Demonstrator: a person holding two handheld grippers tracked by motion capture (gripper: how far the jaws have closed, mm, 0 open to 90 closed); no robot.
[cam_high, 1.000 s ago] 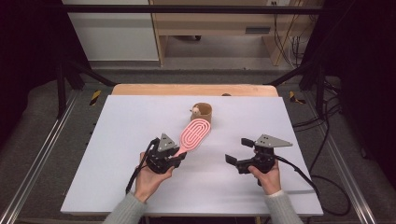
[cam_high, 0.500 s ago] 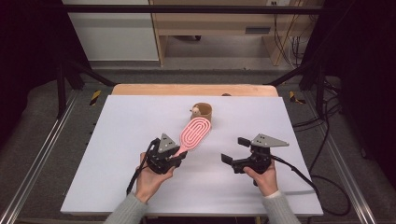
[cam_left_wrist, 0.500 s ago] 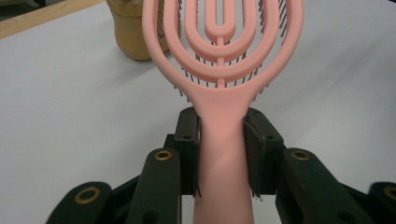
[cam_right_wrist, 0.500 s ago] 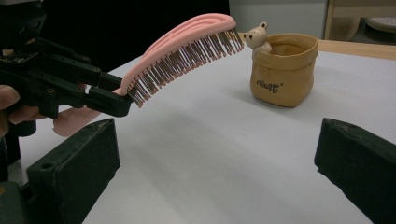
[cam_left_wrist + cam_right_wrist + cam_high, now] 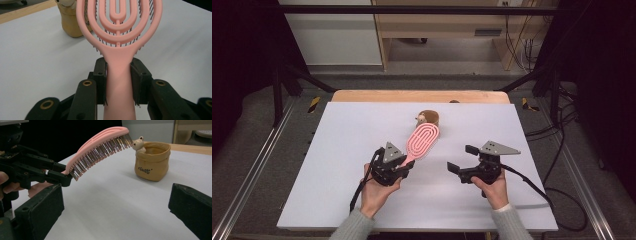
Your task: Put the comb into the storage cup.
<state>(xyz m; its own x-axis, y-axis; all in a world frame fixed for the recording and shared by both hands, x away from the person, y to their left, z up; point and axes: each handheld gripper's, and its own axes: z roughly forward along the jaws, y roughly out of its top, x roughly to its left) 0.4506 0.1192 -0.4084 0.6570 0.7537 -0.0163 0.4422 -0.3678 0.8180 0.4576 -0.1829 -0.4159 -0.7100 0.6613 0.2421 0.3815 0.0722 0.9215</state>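
Clamping pink brush (image 5: pixel 120 37) handle: left tool (image 5: pixel 118 75) | right tool (image 5: pixel 115 205) gaping, empty | bristles down

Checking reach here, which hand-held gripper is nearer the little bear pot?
Left. The left hand-held gripper, holding the pink brush, sits nearer the bear pot; the right hand-held gripper stands farther off.

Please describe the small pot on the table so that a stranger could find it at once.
Look at the white table, near its far edge at the middle. Just beyond the pink brush stands the pot: a tan, sack-shaped cup with a small bear figure on its rim.
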